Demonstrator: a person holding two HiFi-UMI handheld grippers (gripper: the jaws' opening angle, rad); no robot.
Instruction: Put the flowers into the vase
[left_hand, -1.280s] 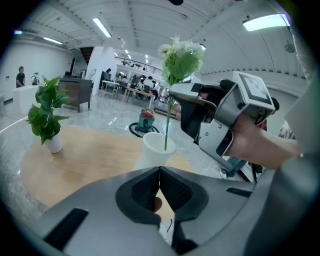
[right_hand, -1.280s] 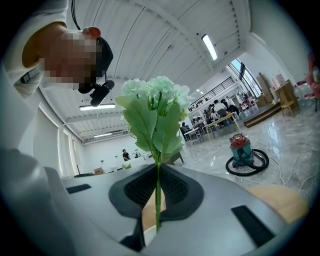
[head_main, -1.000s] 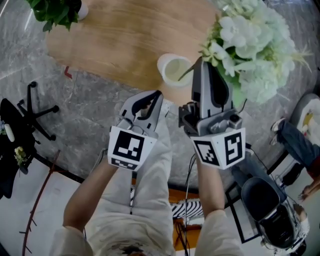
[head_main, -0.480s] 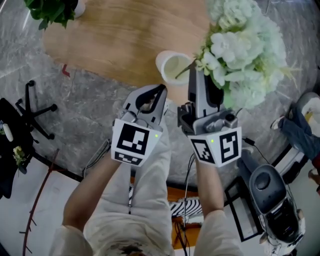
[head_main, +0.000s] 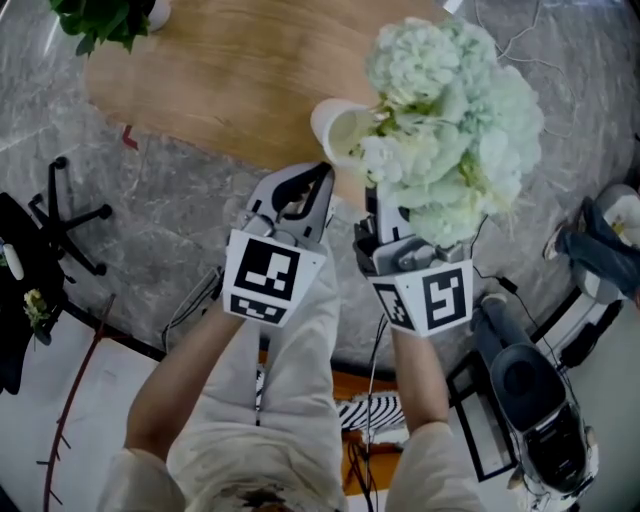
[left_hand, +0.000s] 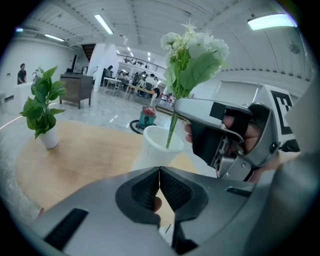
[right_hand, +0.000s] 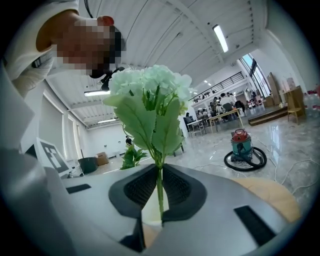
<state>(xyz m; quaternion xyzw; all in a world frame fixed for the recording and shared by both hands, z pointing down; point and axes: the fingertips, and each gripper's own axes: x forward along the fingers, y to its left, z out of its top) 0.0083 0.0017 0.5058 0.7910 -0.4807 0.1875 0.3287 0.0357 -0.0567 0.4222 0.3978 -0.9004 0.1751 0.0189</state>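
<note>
A bunch of white flowers (head_main: 450, 130) with green leaves hangs over the near edge of the round wooden table (head_main: 220, 80). My right gripper (right_hand: 160, 192) is shut on its thin green stem. In the left gripper view the stem's lower end dips into the mouth of the white vase (left_hand: 155, 145). In the head view the vase (head_main: 338, 130) stands just left of the bunch, and the blooms hide my right gripper's (head_main: 380, 198) tips. My left gripper (head_main: 320, 175) stays just short of the vase, jaws shut with nothing between them (left_hand: 159, 181).
A small potted green plant (head_main: 105, 20) stands at the table's far left. An office chair base (head_main: 70, 215) is on the marble floor to the left. A vacuum cleaner (right_hand: 242, 145) sits on the floor beyond the table. A dark machine (head_main: 540, 400) stands at the lower right.
My right gripper has carried the flowers left and down, so the bunch now leans over the vase. The left gripper has barely moved.
</note>
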